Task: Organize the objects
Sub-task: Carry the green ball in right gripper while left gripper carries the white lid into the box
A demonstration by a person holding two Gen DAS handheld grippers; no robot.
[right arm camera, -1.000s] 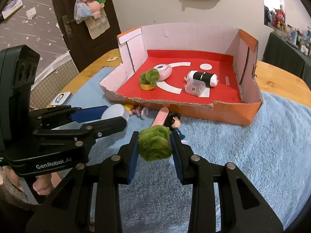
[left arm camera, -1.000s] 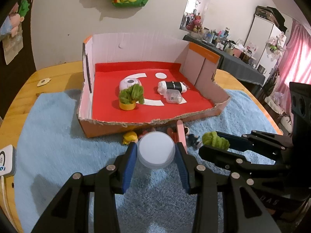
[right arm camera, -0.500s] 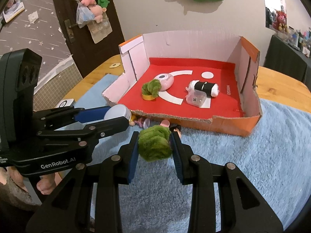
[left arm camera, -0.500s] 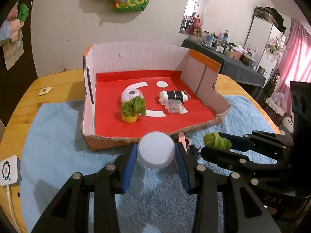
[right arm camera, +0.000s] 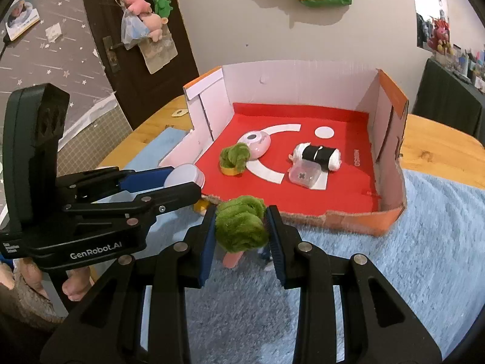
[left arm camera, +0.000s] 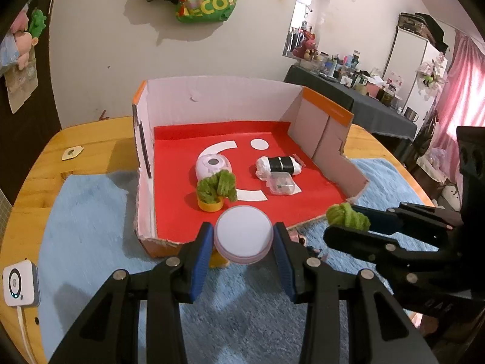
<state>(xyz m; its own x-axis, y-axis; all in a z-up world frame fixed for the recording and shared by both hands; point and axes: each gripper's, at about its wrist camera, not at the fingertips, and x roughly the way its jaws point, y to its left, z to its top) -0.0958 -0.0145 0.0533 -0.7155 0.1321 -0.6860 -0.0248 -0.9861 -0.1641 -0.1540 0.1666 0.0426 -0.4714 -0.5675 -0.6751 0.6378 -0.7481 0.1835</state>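
My left gripper (left arm camera: 242, 239) is shut on a round white lidded jar (left arm camera: 243, 236), held above the front wall of the cardboard box (left arm camera: 157, 244) with a red floor. The jar also shows in the right wrist view (right arm camera: 184, 176). My right gripper (right arm camera: 241, 227) is shut on a green fuzzy pipe-cleaner bundle (right arm camera: 241, 227), just before the box's front edge; it shows in the left wrist view (left arm camera: 348, 216) too. Inside the box lie a green fuzzy plant in a yellow cup (left arm camera: 215, 188), a pink-white round device (left arm camera: 213, 164), a black-and-white roll (left arm camera: 279, 165) and a clear plastic case (left arm camera: 282, 184).
A blue fleece cloth (right arm camera: 424, 242) covers the wooden table (left arm camera: 91, 142). Small toys, among them a pink stick (right arm camera: 232, 259) and a yellow piece (left arm camera: 219, 261), lie on the cloth in front of the box. A white square device (left arm camera: 19, 283) sits at the left table edge.
Both grippers have risen and moved toward the box with their loads. The jar now hangs over the box's front wall; the green bundle has come close to the front edge.
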